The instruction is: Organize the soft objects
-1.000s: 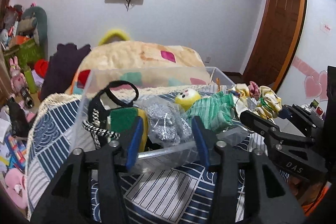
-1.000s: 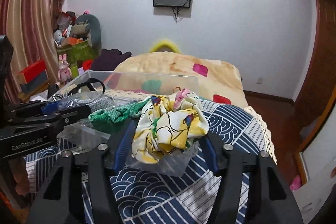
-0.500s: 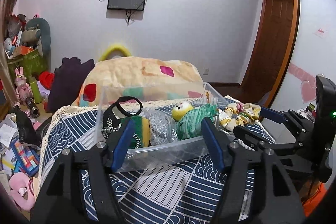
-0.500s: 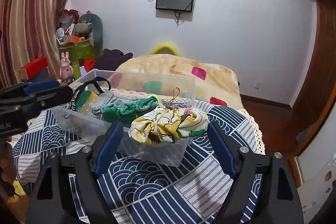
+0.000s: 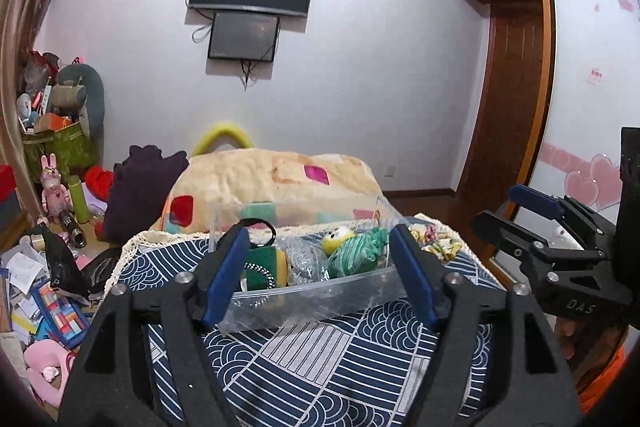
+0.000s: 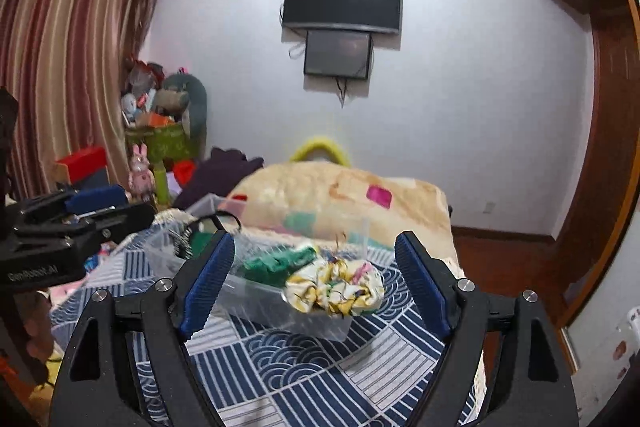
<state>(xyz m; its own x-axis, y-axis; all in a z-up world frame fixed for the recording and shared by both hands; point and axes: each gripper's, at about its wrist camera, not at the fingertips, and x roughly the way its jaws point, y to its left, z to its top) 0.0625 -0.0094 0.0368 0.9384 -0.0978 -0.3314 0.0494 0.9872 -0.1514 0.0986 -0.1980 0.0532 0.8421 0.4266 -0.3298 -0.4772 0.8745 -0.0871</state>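
Plastic bin: a clear plastic bin (image 5: 320,297) is set on the blue patterned bedspread (image 5: 320,367), and the soft things are gathered inside it.
Contents: a green and yellow sponge (image 5: 266,267), a silvery scrubber (image 5: 304,263), a small yellow toy (image 5: 336,239) and a green striped cloth (image 5: 356,253) are seen lying side by side in the bin.
Yellow cloth: a yellow flowered cloth (image 6: 336,287) is draped at the right end of the bin, partly over its rim.
Left gripper: the left gripper (image 5: 320,279) is empty; its jaws are opening and nothing is pressed between them, the bin only showing beyond.
Right gripper: the right gripper (image 6: 316,283) is spread wide and empty, clear of the flowered cloth.
Step in hand: a release and pull-back from the bin is judged to be under way.
Doing it well: both grippers are best drawn straight back and upward, so that no cloth is snagged by a pad.
Watch for: the overhanging flowered cloth may slip out if the rim is knocked.
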